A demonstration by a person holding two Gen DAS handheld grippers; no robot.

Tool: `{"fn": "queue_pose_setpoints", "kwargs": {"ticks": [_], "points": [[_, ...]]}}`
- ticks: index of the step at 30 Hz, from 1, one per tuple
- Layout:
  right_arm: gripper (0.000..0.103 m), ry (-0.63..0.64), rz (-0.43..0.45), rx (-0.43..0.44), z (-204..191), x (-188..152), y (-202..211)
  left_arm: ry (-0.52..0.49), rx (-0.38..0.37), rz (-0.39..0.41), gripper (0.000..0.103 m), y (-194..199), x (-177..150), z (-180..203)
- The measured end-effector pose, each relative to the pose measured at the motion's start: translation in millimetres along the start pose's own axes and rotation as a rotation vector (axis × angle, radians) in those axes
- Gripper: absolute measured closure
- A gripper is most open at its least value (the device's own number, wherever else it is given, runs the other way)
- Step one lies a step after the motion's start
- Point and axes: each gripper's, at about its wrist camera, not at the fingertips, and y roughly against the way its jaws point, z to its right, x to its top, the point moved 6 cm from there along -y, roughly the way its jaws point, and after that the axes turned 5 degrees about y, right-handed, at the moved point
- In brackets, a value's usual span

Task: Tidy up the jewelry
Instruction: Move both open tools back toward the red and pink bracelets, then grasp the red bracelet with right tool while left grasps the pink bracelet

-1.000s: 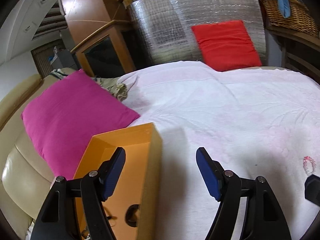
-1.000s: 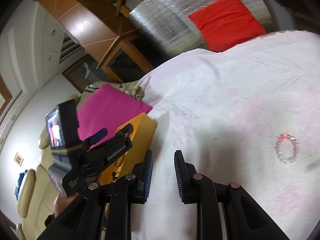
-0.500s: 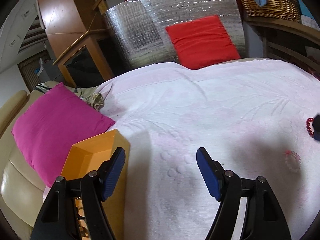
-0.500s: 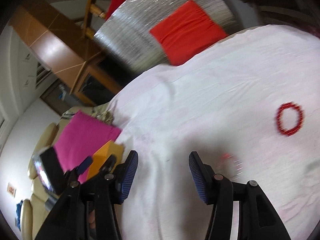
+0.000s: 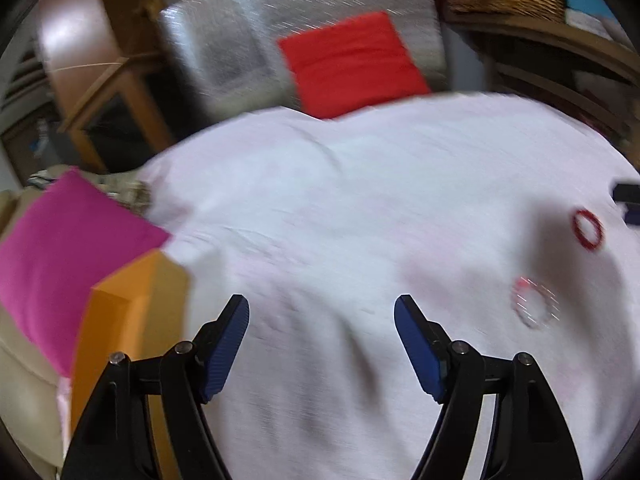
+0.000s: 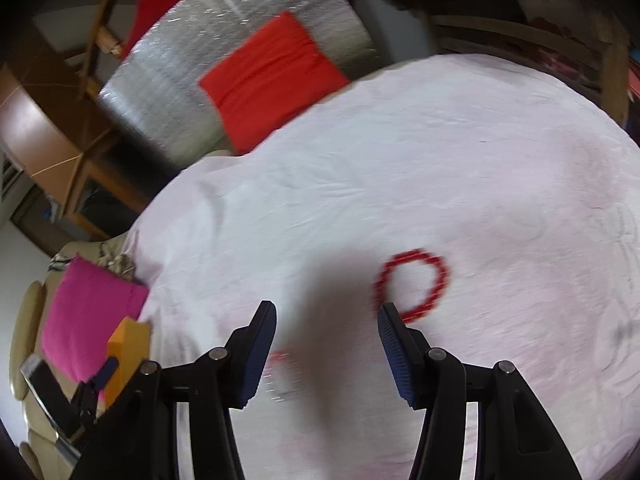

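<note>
Both grippers have swung away from the orange box (image 5: 132,320) toward the red bracelet (image 6: 412,284). Right gripper (image 6: 326,316) has parted its jaws — empty, its right fingertip just beside the bracelet. Left gripper (image 5: 322,310) gapes wide — holding nothing.

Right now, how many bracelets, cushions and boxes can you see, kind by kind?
Bracelets: 2, a red bracelet and a pale pink bracelet, both lying on the white cloth.
Cushions: 2, a red cushion and a magenta cushion.
Boxes: 1, an orange box.
Total: 5
</note>
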Motion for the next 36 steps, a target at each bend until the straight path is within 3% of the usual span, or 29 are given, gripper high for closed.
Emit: {"fn": "queue_pose_setpoints", "kwargs": {"ticks": [5, 9, 16, 18, 20, 23, 27, 36], "points": [[0.047, -0.073, -0.006, -0.012, 33.9, 7.2, -1.9, -0.096, -0.114, -0.055, 0.027, -5.4, -15.1, 37.3], [0.047, -0.059, -0.043, -0.021, 34.0, 6.1, -15.7, -0.104, -0.182, -0.081, 0.027, -8.0, -22.2, 54.8], [0.047, 0.052, -0.075, -0.18, 27.8, 4.5, -44.7, -0.108, -0.234, -0.085, 0.027, -12.0, -26.5, 76.0], [0.057, 0.078, -0.096, -0.214, 29.8, 2.2, -53.3, -0.105, -0.235, -0.091, 0.027, -14.9, -26.9, 80.0], [0.074, 0.099, -0.111, -0.25, 34.0, 0.5, -59.4, -0.099, -0.24, -0.09, 0.027, -16.3, -25.9, 82.4], [0.087, 0.129, -0.098, -0.294, 36.9, 2.1, -62.4, -0.096, -0.24, -0.082, 0.027, -18.1, -22.2, 86.2], [0.092, 0.159, -0.085, -0.325, 40.7, 1.4, -63.1, -0.109, -0.233, -0.066, 0.027, -15.8, -19.6, 93.6], [0.092, 0.164, -0.085, -0.327, 39.0, -0.9, -60.1, -0.101, -0.224, -0.077, 0.027, -25.3, -15.0, 99.9]]}}
